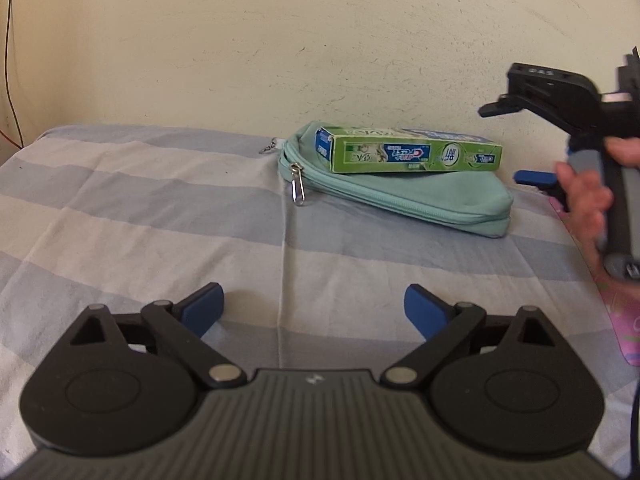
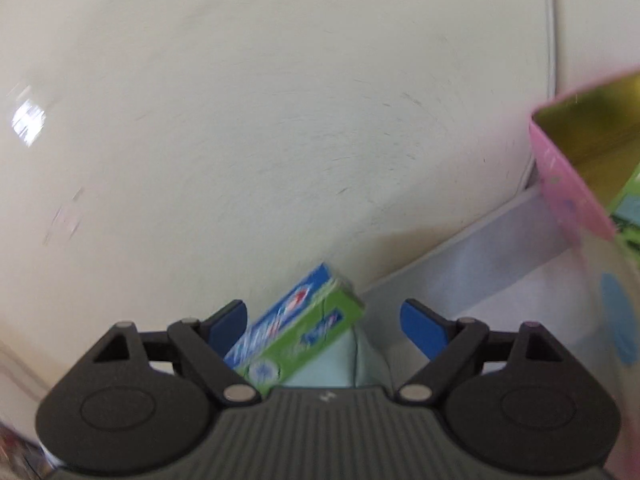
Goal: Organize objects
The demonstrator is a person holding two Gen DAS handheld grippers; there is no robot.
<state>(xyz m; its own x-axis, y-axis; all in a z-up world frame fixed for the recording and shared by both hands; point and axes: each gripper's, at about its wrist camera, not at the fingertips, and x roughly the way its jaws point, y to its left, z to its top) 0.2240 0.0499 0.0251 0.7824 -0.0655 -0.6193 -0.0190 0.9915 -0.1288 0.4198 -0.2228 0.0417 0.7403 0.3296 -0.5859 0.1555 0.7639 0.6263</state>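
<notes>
Striped bed sheet (image 1: 160,208) carries your toothpaste box (image 1: 412,152) at one o'clock, atop the soft pouch (image 1: 420,200). Both claws, left claw (image 1: 314,312) and right claw (image 2: 324,326), gape empty. It's light, stiff cardboard: pinch its long sides.

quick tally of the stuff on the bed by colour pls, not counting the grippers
Green: 1, the green cardboard toothpaste box lying on the pouch.
Mint: 1, the mint fabric zip pouch.
Pink: 1, the pink open-topped box, gold inside, at the right edge.
Total: 3

Green toothpaste box (image 1: 412,151) lies flat atop the closed mint pouch (image 1: 420,196)
</notes>
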